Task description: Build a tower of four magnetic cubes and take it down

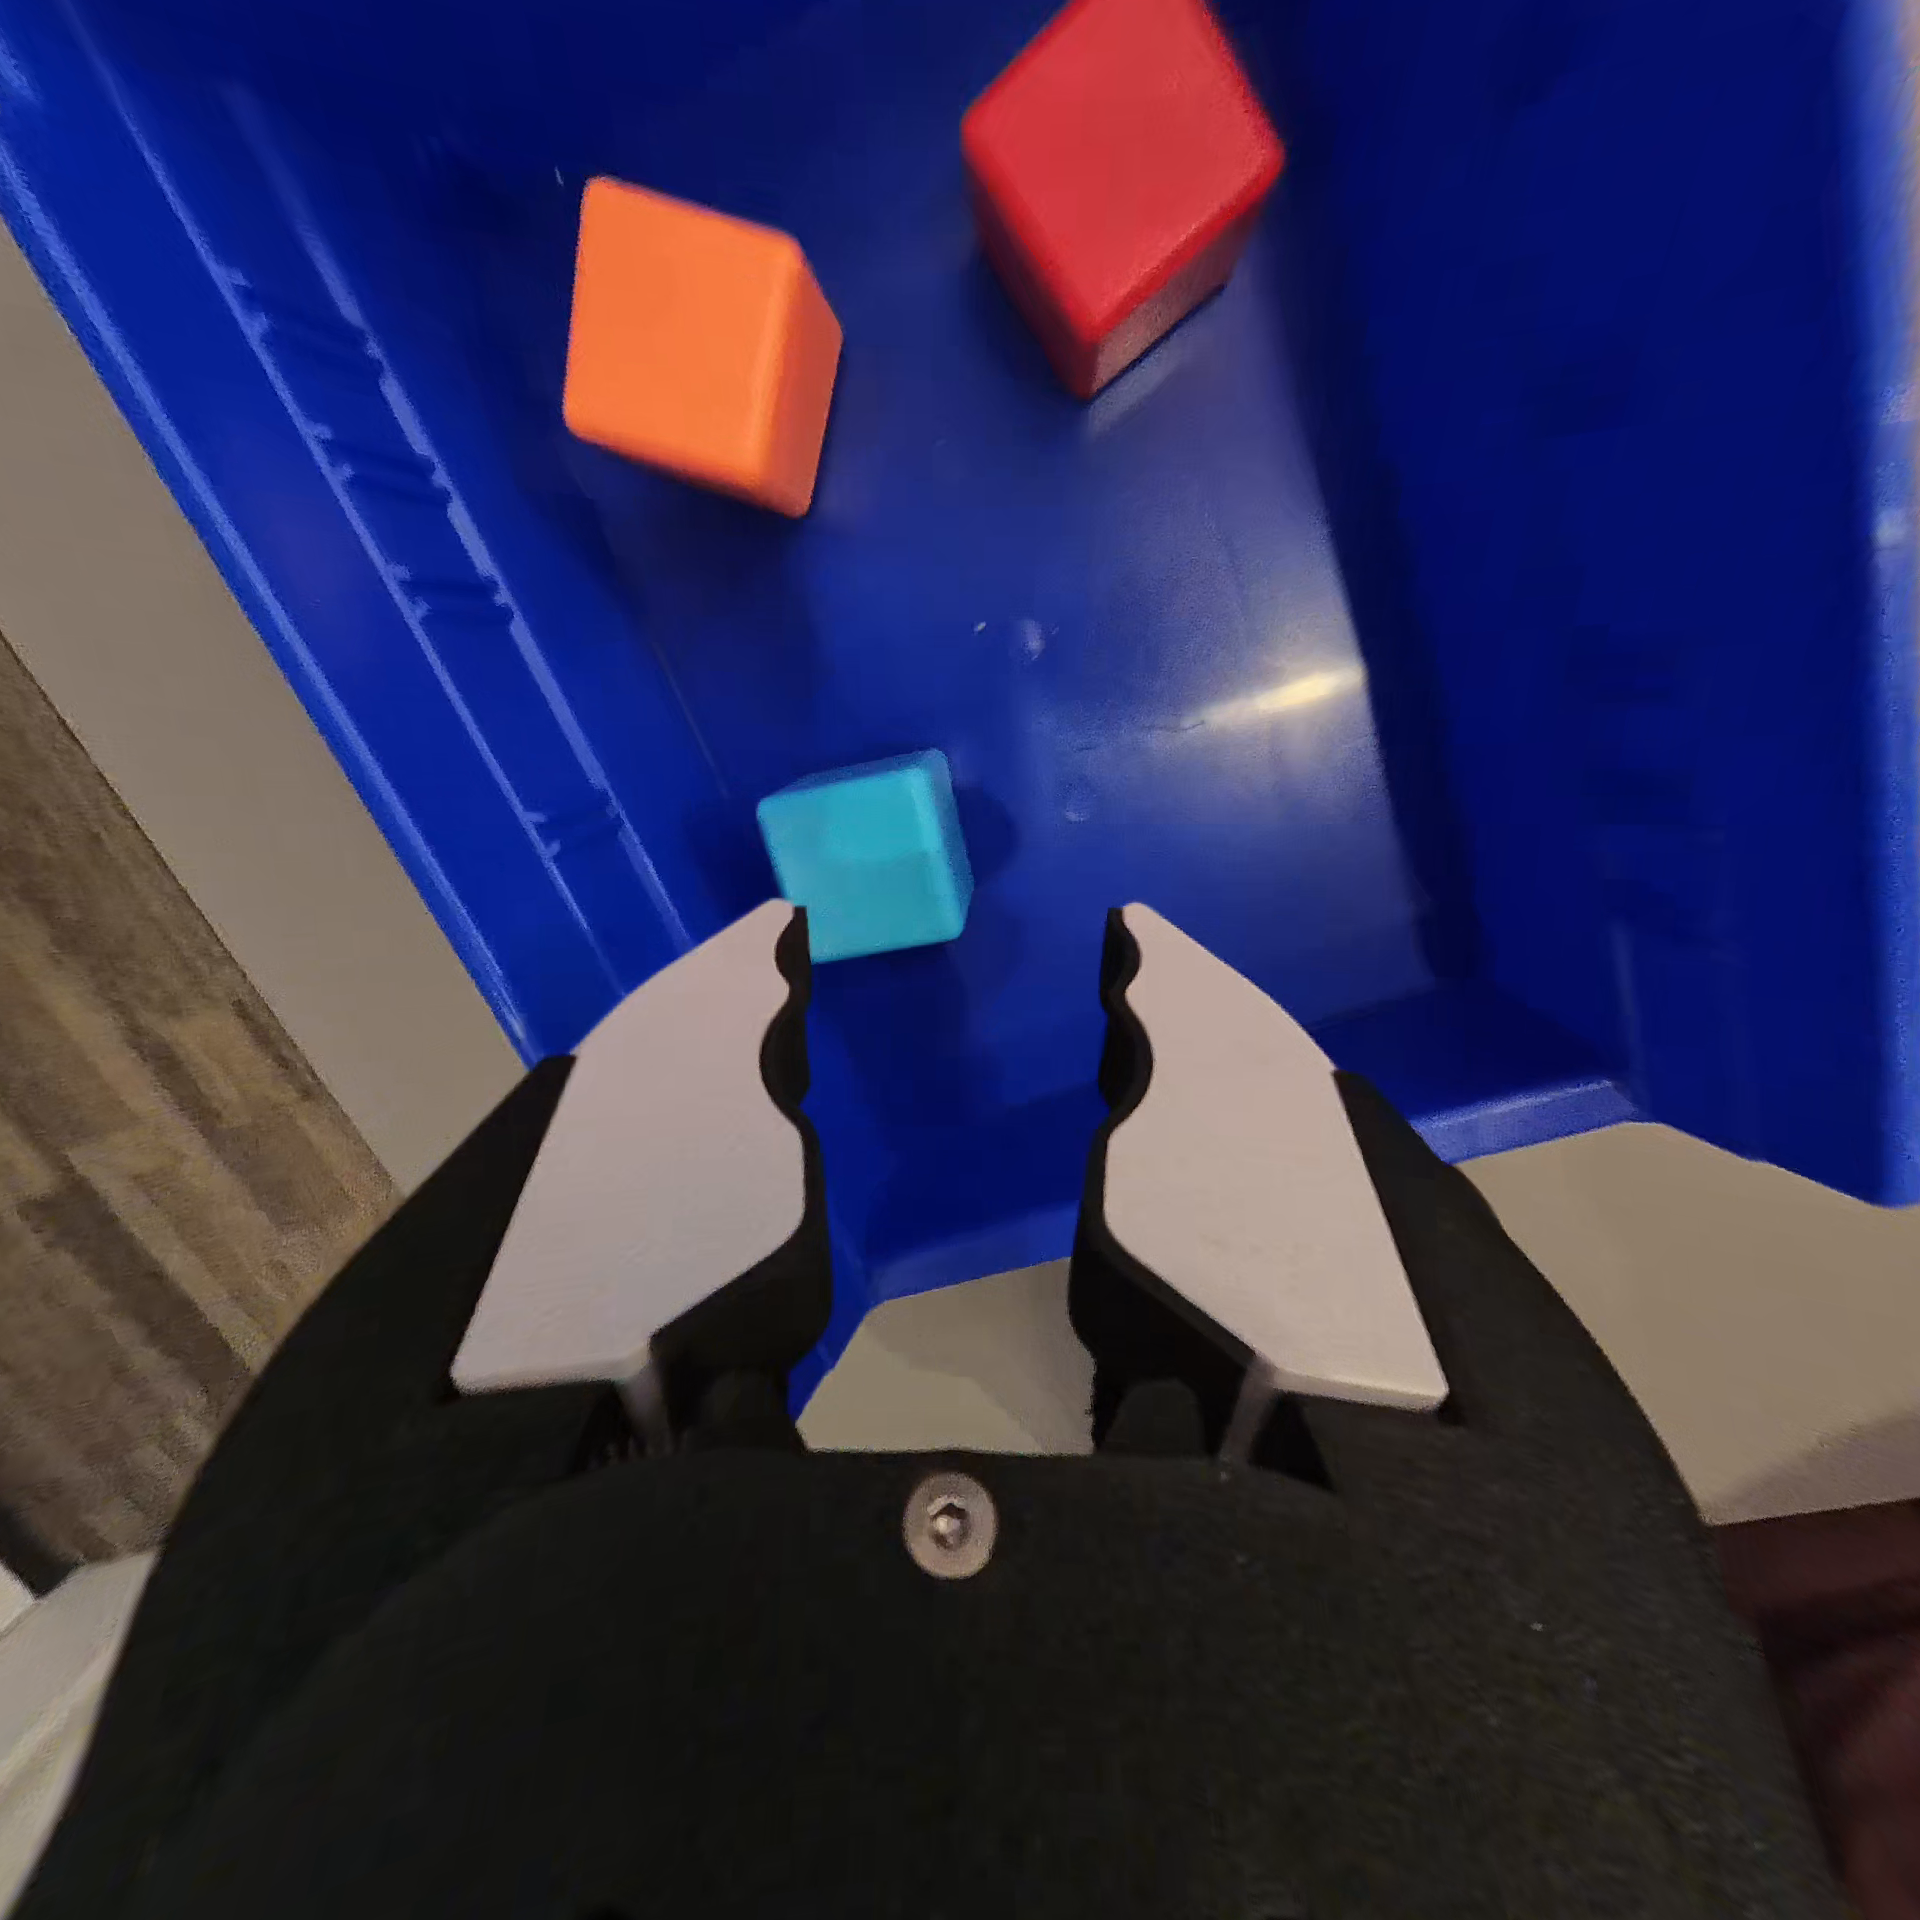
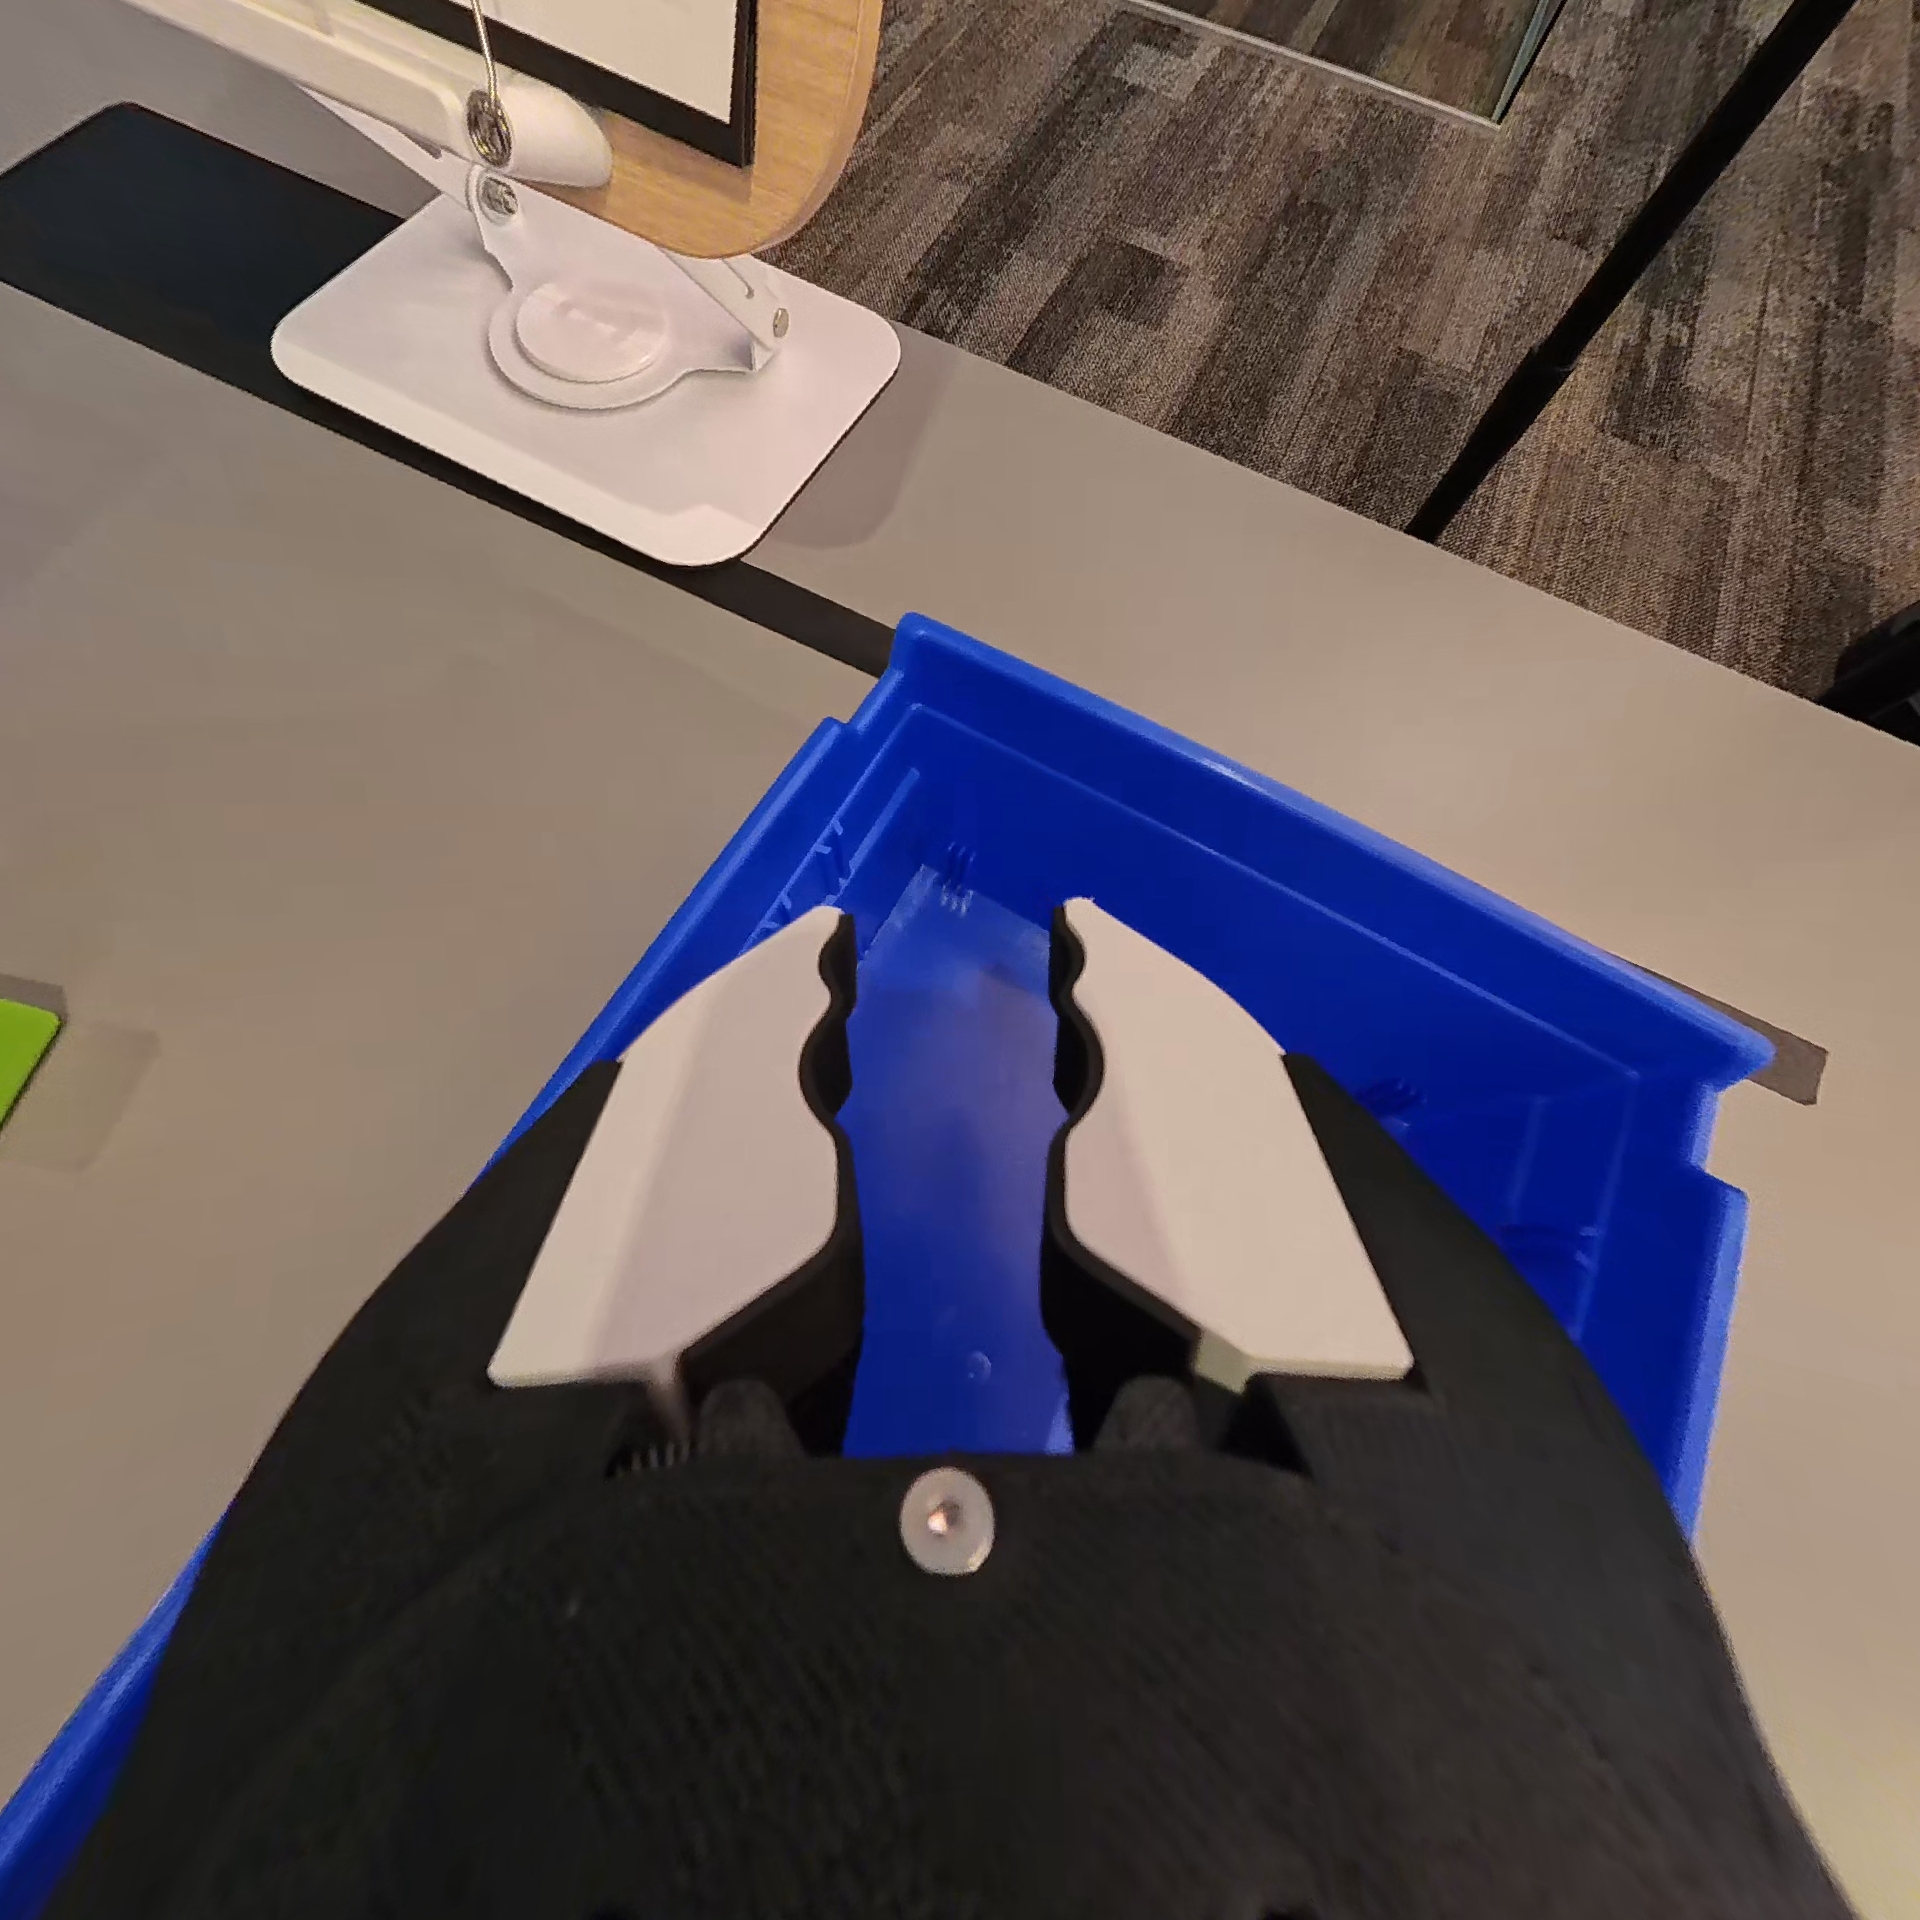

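Three loose plastic cubes – cyan (image 1: 864, 854), orange (image 1: 698, 343), red (image 1: 1120, 187) – lie apart on the blue plastic bin's floor (image 1: 1195, 665); no tower stands. Left gripper (image 1: 956, 920), fingers spread, hovers near the cyan cube, probably for pickup. Right gripper (image 2: 951, 914) – spread, empty – hangs over a bin corner.

red cube (image 1: 1117, 177) beyond the jaws cut by the top edge, blue bin (image 1: 1662, 623) running off top and right, its floor (image 2: 951, 1195) mostly hidden behind the right gripper (image 2: 951, 914)

The left gripper (image 1: 956, 920) gapes over the blue bin (image 1: 1558, 520); cyan cube (image 1: 864, 854) at eleven o'clock, orange cube (image 1: 698, 343) and red cube (image 1: 1117, 177) beyond.
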Motion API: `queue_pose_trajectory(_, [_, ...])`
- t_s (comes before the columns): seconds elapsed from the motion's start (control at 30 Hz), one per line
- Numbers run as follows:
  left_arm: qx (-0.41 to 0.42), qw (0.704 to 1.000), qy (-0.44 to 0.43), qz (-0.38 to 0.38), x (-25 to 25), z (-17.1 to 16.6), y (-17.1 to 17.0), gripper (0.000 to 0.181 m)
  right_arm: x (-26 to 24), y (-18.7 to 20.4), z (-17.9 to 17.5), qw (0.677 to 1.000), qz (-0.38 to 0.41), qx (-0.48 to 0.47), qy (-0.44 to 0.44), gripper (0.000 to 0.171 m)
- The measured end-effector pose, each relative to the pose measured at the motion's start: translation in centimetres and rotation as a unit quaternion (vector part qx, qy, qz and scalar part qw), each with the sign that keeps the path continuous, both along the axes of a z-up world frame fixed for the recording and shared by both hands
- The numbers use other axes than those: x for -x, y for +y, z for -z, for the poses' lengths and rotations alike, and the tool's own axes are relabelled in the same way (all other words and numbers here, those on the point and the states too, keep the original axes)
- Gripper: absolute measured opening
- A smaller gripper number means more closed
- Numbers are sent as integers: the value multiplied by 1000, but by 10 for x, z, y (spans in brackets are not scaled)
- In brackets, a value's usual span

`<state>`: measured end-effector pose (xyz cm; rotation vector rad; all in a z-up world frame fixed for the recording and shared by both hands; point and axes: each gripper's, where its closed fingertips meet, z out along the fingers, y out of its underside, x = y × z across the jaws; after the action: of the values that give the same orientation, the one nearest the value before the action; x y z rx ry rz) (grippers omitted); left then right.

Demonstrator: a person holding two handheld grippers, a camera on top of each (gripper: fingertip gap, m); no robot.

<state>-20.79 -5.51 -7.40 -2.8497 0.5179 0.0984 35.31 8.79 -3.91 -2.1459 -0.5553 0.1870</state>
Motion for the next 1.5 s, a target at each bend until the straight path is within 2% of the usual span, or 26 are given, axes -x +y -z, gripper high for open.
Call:
queue_pose_trajectory(0.13, [38,998,35,-30,16,17,-3,61,-1,0,4,1000,0,8,0,38])
queue_pose_trajectory(0.33, [62,994,73,-55,24,34,6,61,-1,0,5,1000,-2,12,-1,39])
queue_pose_trajectory(0.53, [91,991,73,-64,27,49,4,63,-1,0,6,1000,-3,16,-2,39])
queue_pose_trajectory(0.73, [125,987,76,-64,33,65,1,51,-1,0,11,1000,-5,25,-6,39])
queue_pose_trajectory(0.9, [79,994,66,-42,24,42,6,50,-1,0,14,999,-6,30,-11,39])
queue_pose_trajectory(1.03, [-10,998,52,-20,4,-6,7,50,-2,0,16,999,-5,33,-16,40])
queue_pose_trajectory(1.17, [-136,988,39,57,-41,-65,7,49,-1,0,16,999,-5,32,-16,40])
queue_pose_trajectory(1.3, [-262,951,-9,165,-128,-110,10,49,2,0,16,999,-9,31,-19,40])
queue_pose_trajectory(1.4, [-290,914,-73,273,-214,-110,3,49,3,0,16,999,-11,30,-23,40])
queue_pose_trajectory(1.5, [-250,884,-79,386,-276,-73,-10,49,5,-1,13,999,-13,27,-22,39])
